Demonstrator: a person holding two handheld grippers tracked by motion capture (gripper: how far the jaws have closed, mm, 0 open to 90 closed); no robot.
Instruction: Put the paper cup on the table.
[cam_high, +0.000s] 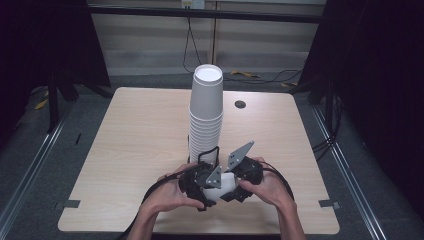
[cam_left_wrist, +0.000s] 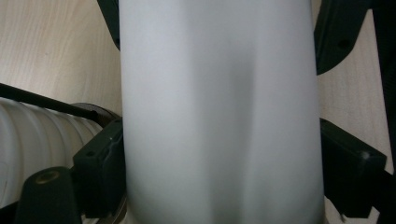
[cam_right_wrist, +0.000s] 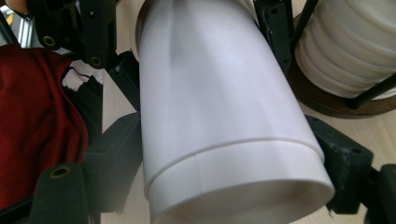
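— Briefly, then, from the left: what was catalogued?

— Item one, left gripper: black, blocky jaws, pads pressed against both sides of a white paper cup. The cup's wall was smooth and matte, tapering, with a faint dent down its middle in the left gripper view.

— And the cup's place?

— Low over the near edge of the table, lying on its side between the two hands, just in front of the stack.

— Item two?

— Stack of white cups: tall, upside down, ribbed by many rolled rims, seated on a dark round base with thin black wire uprights.

— Item three?

— Right gripper, grey three-cornered plate on top. Its jaws clasped the same cup near the open mouth, where a raised seam ran around an outer band.

— The surface?

— Pale wood-grain laminate, rounded corners, one small dark round hole towards the far right.
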